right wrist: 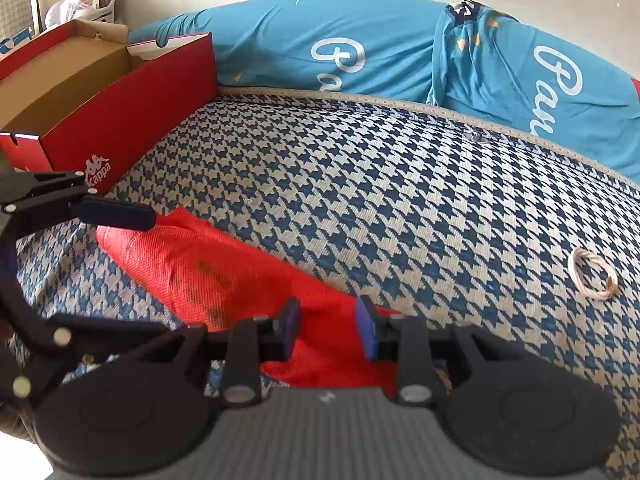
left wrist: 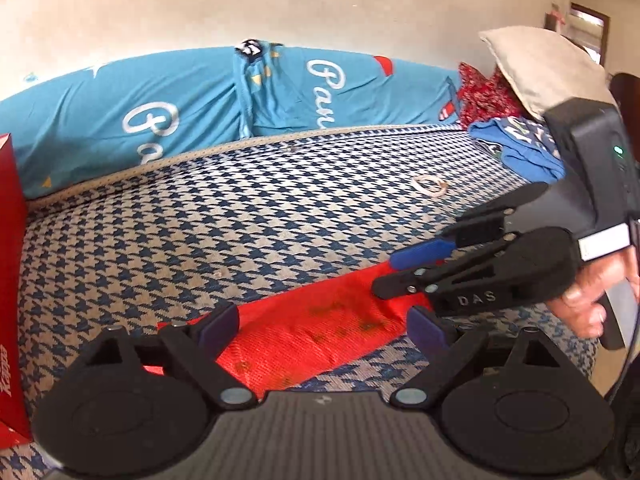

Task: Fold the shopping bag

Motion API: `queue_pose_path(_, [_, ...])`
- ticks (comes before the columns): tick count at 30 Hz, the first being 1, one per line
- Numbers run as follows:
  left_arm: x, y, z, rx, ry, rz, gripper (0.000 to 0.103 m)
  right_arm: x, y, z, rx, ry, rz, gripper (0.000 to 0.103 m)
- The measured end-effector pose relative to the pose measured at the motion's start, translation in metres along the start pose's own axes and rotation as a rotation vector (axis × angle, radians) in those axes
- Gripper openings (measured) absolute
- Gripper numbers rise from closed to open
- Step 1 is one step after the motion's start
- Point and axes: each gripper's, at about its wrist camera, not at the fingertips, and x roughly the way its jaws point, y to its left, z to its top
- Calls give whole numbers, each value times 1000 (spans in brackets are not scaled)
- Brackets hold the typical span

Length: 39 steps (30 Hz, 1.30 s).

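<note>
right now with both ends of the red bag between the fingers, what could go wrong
Both jaws look open around the folded red shopping bag, so closing the left hand-held gripper or right hand-held gripper may catch only the top layer and undo the fold. Dragging could also ruck the houndstooth bed cover.
</note>
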Motion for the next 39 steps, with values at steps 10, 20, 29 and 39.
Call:
queue_pose_path(10, [18,0,-5,-5,57,10,91,5,-1,4,10,7,6,29])
queue_pose_path(20, [30,20,-9,-158,55,-64,92,-4,-1,5,-55,-1,47,38])
queue_pose_path(29, [37,21,-7,-153,65,-70,92,-30,4,-10,-267,-50,32,50])
queue_pose_path(39, [43,22,-4,-138,73,-66,92,-22,25,-25,-447,-69,-65,60])
